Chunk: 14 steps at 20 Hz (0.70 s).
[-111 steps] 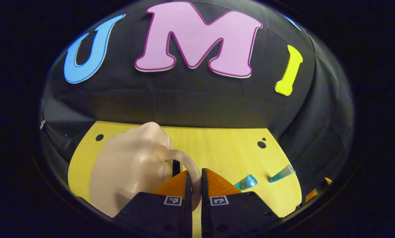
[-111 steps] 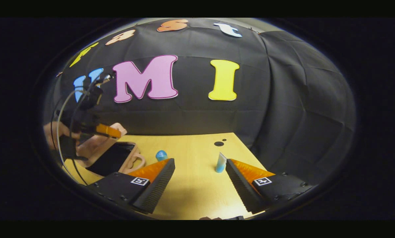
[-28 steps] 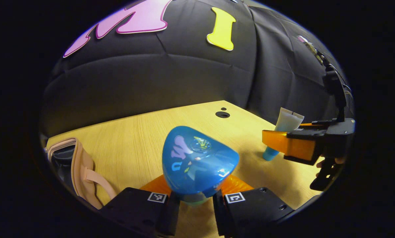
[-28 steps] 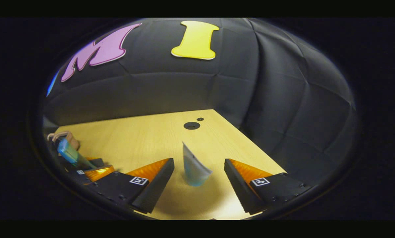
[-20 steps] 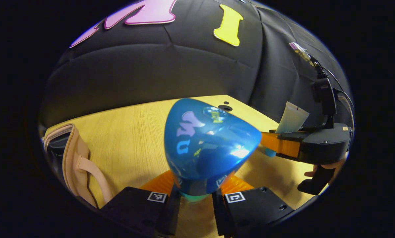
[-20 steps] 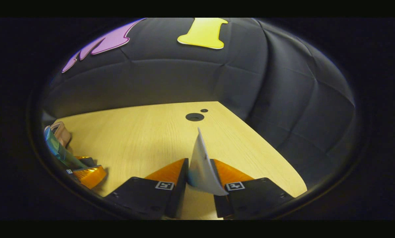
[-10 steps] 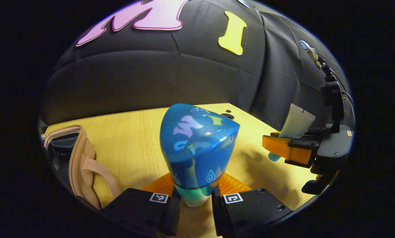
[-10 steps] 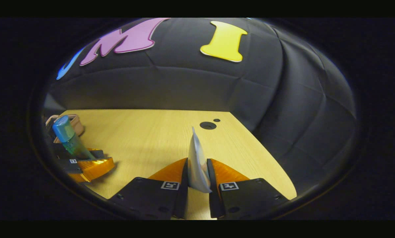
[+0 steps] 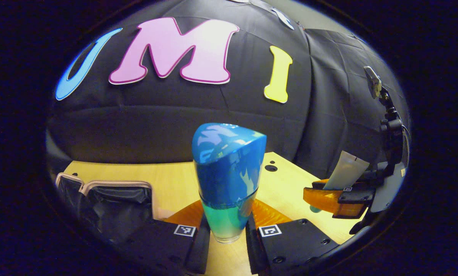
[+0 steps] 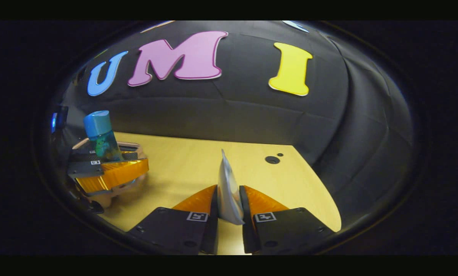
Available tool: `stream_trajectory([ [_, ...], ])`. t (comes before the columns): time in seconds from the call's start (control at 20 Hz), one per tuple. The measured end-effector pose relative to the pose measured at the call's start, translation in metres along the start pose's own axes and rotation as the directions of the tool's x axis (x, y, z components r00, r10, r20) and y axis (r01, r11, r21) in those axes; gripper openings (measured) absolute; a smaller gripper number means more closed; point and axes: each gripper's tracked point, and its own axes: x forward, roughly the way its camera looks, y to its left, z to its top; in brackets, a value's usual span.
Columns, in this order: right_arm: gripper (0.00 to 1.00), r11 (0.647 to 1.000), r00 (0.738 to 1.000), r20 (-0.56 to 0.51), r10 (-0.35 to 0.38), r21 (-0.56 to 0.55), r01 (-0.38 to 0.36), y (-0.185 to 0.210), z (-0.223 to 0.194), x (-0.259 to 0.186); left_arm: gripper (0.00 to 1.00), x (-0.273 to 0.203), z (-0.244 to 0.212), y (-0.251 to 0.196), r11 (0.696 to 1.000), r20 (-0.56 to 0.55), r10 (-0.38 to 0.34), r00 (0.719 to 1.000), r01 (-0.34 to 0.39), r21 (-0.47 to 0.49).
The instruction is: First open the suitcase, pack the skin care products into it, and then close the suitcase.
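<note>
Left gripper view: your left gripper point(image 9: 226, 230) pinches the bottle point(image 9: 227, 176) low at its base, upright, suitcase point(image 9: 110, 209) open just beside. Top-heavy, may tip.

Right gripper view: right gripper point(image 10: 229, 209) squeezes the tube point(image 10: 228, 191) above the table point(image 10: 183, 168). Thin and soft, could slip out w/ any tilt.

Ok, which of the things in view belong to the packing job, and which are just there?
Part of the job:
- blue-capped bottle, clamped in the left gripper
- pale squeeze tube, clamped in the right gripper
- open suitcase, beige rim, dark lining

Just there:
- wooden table
- cable holes in the table
</note>
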Motion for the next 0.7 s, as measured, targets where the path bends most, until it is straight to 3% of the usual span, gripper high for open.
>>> stream_trajectory([
  [0.2,0.24,0.989,0.989,-0.008,0.149,-0.012,-0.149,0.072,0.011,-0.02,0.45,-0.055,-0.004,0.076,0.988,-0.033,0.152,0.988,-0.152,-0.001],
  [0.25,0.29,0.983,0.983,-0.012,0.183,-0.015,-0.183,0.089,0.013,-0.023,0.45,-0.068,-0.01,0.093,0.982,-0.051,0.19,0.98,-0.191,-0.002],
  [0.35,0.24,0.97,0.97,-0.003,0.244,-0.018,-0.244,0.12,0.023,-0.033,0.45,-0.09,-0.024,0.133,0.96,-0.096,0.28,0.955,-0.281,0.001],
  [0.45,0.29,0.957,0.957,0.007,0.29,-0.03,-0.289,0.143,0.03,-0.043,0.45,-0.106,-0.042,0.168,0.928,-0.152,0.369,0.917,-0.372,0.003],
  [0.5,0.29,0.95,0.95,0.004,0.313,-0.025,-0.313,0.155,0.032,-0.05,0.42,-0.114,-0.055,0.18,0.916,-0.196,0.394,0.898,-0.402,0.001],
  [0.7,0.29,0.927,0.928,0.0,0.373,-0.032,-0.373,0.185,0.035,-0.072,0.48,-0.107,-0.094,0.211,0.896,-0.336,0.418,0.844,-0.443,0.003],
])
